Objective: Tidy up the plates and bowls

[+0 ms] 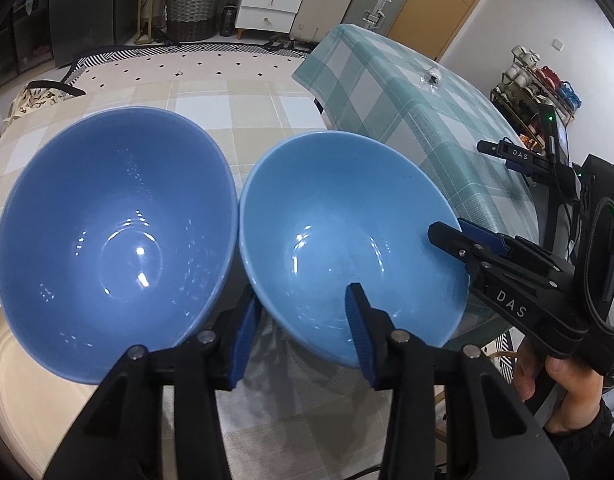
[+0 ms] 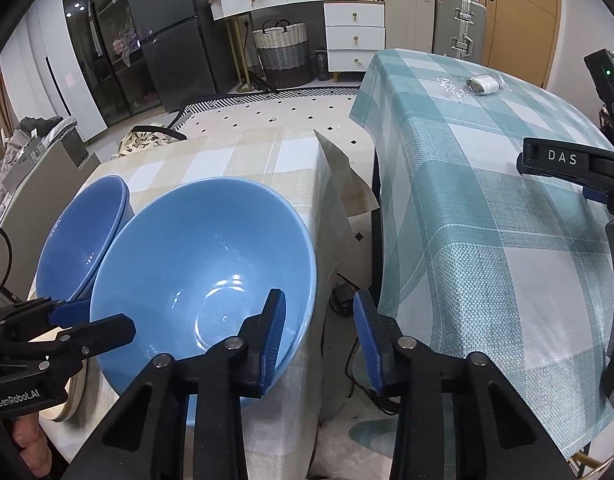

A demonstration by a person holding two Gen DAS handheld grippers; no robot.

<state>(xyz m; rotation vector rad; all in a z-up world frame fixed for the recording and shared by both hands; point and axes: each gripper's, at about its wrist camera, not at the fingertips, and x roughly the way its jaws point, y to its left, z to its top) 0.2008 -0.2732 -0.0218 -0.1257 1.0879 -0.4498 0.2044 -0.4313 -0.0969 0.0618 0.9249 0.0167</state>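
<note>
a teal checked counter [image 2: 487, 208] stands right of a beige checked counter [image 2: 227, 160]. beyond them, a woven basket [image 2: 282, 53] sits beside white drawers [image 2: 355, 36] and silver suitcases [image 2: 459, 24].

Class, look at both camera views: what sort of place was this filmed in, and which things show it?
Probably a lived-in home. A fridge, a woven laundry basket and a white chest of drawers stand behind two cloth-covered tables, where blue bowls sit.

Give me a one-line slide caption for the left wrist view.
Both grippers' open jaws straddle the lighter blue bowl's rim, left gripper near, right gripper right, beside a darker blue bowl.
</note>
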